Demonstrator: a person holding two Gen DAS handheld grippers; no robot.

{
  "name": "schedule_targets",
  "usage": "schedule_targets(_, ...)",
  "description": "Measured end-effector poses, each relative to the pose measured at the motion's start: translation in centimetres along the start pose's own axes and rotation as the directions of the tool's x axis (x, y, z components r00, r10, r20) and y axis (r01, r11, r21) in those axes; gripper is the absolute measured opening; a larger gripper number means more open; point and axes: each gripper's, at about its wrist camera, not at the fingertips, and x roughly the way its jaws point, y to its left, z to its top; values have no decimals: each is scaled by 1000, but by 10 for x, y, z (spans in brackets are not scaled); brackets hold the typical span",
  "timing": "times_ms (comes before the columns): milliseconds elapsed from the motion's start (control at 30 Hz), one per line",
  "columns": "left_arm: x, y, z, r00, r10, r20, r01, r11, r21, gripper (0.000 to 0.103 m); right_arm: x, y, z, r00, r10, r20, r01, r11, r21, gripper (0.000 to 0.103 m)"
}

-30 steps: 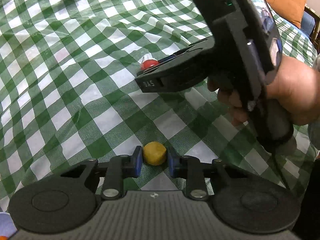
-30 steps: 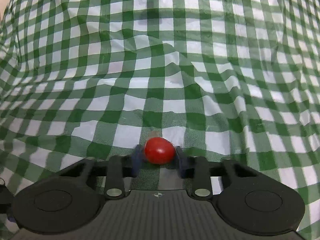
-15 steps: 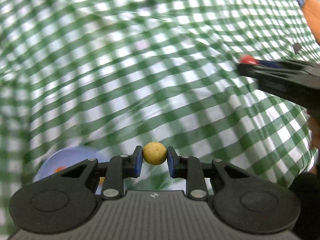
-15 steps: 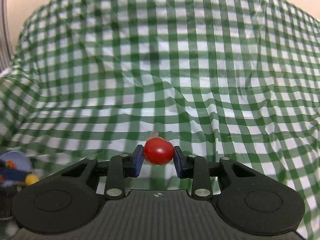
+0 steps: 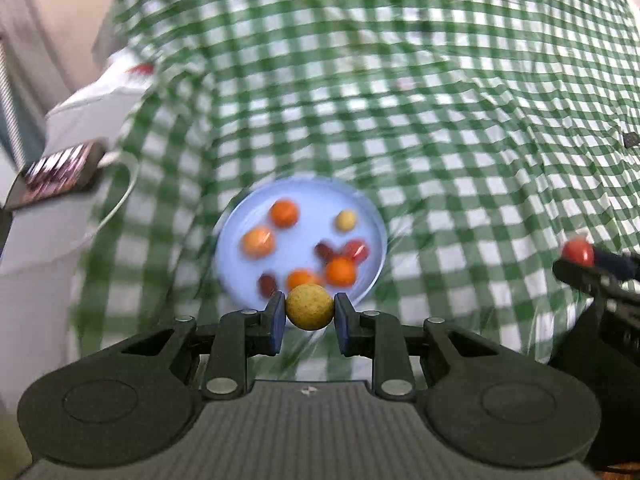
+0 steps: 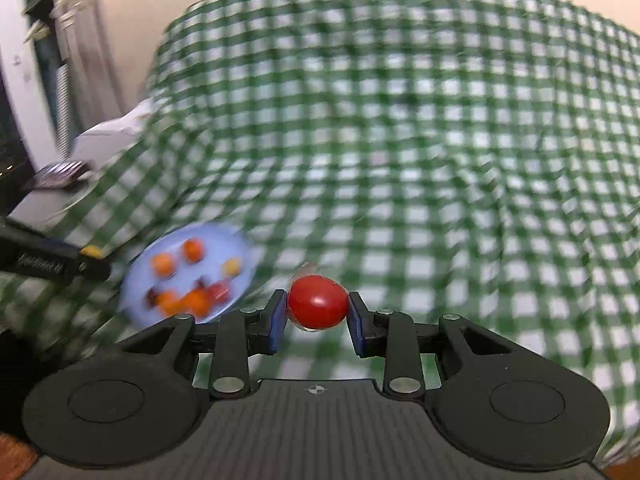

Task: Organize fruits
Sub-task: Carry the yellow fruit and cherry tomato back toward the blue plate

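- Left wrist view, change: a second earlier this view showed only bare green-and-white checked cloth [image 5: 460, 120] under the left claw [image 5: 310, 322]; at this moment a round pale-blue plate [image 5: 244, 280] lay directly ahead of the claw, resting on that cloth over the worktop. Reading: the carry towards the collecting plate was nearly complete; release not yet made.
- Left wrist view, plate contents: several small round fruits, orange, yellow and dark red, blurred; exact count not certain.
- Left wrist view, claw: nearly closed, blue pads pressed on either side of a small round matt yellow fruit [image 5: 310, 306], held clear of the plate.
- Left wrist view, right edge: the right claw in profile, carrying a small glossy red tomato-like fruit [image 5: 578, 252].
- Right wrist view, change: the blue plate [image 6: 138, 280] had come into sight at lower left, where earlier only cloth showed.
- Right wrist view, claw: right claw [image 6: 318, 316] nearly closed, gripping the red fruit [image 6: 318, 302] between its pads, above cloth, beside and not over the plate.
- Right wrist view, left edge: left claw with its yellow fruit [image 6: 91, 251] near the plate's far side.
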Motion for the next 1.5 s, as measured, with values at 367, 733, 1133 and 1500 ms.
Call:
schedule_targets(367, -28, 44, -61, 1000, 16, 7, -15, 994, -108, 28, -29, 81, -28, 998, 53, -41, -59, 985, -160, 34)
schedule_targets(733, -30, 49, -68, 1000, -10, 25, 13, 991, -133, 28, -34, 91, -32, 997, 47, -59, -58, 978, -199, 34)
schedule_targets(1133, -29, 47, -67, 1000, -9, 16, 11, 991, -130, 28, -31, 88, -34, 996, 48, -74, -61, 980, -187, 34)
schedule_targets(1500, -20, 47, -66, 1000, -16, -5, 15, 991, -135, 28, -24, 90, -34, 993, 55, -100, -74, 979, -190, 34)
